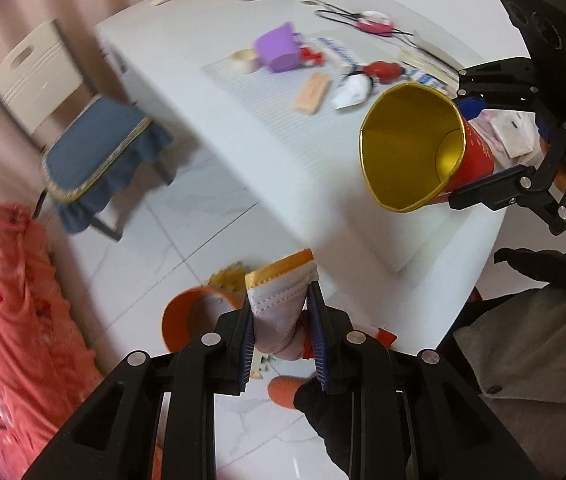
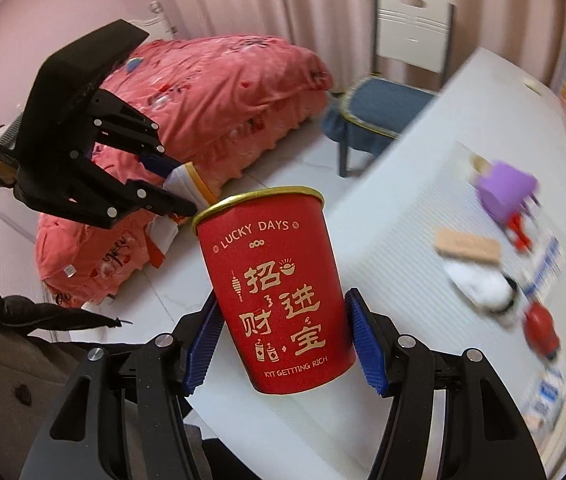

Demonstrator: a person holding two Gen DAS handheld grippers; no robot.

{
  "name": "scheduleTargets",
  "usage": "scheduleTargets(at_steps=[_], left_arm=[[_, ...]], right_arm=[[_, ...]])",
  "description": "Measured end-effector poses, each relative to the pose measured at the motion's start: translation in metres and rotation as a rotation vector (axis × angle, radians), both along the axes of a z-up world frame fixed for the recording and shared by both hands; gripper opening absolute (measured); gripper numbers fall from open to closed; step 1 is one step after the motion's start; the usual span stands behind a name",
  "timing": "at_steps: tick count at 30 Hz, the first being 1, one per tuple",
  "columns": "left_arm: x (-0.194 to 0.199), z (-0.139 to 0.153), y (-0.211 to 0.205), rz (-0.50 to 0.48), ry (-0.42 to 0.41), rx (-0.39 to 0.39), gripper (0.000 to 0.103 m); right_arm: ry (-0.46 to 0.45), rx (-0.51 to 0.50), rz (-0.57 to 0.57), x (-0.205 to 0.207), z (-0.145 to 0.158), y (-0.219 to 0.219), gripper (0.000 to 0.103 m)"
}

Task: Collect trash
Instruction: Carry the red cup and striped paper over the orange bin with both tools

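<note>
"LUCKY DAYS" is read on the red cup (image 2: 283, 292), which is clamped in the right hand-held gripper (image 2: 283, 344); a white-and-orange fabric piece (image 1: 279, 300) is pinched narrowly by the downward-tilted left hand-held gripper (image 1: 281, 344).

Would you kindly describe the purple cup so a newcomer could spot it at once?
Start at the white table, then its far end beside the chair. The purple cup lies tipped there, next to a small red toy; nothing else nearby is purple.

We note a white table (image 1: 267, 152) bearing a purple cup (image 1: 277, 48) at twelve o'clock, a tan block (image 1: 313, 93) beside it, and a red object (image 1: 383, 71) toward two.
</note>
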State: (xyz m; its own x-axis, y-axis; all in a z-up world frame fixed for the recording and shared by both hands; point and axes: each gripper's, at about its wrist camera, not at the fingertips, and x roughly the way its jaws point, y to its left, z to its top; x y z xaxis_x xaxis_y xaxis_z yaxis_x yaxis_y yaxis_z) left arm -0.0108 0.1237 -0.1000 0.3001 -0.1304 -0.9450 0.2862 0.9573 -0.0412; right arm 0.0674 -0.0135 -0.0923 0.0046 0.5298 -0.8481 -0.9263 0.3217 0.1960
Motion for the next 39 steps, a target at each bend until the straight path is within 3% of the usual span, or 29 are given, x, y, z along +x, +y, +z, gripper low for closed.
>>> scheduleTargets(at_steps=[5,11,17,22,30,39], left_arm=[[-0.012,-0.009,0.039,0.064,0.001,0.002,0.026],[-0.019,-0.035,0.091,0.138,0.014,-0.014,0.026],[-0.018,-0.073,0.138,0.180,0.019,-0.044,0.026],[-0.013,-0.113,0.168,0.204,0.040,-0.070,0.026],[-0.004,-0.174,0.190,0.190,0.092,-0.100,0.026],[0.007,-0.218,0.201,0.206,0.117,-0.139,0.027]], right_arm=[[0.008,0.002,0.079,-0.024,-0.003,0.066,0.061],[0.034,-0.018,0.131,-0.038,-0.029,0.146,0.061],[0.061,-0.063,0.138,-0.042,-0.077,0.208,0.061],[0.092,-0.124,0.111,-0.036,-0.139,0.254,0.061],[0.080,-0.229,0.114,-0.031,-0.224,0.289,0.061],[0.115,-0.297,0.067,-0.014,-0.293,0.304,0.062]])
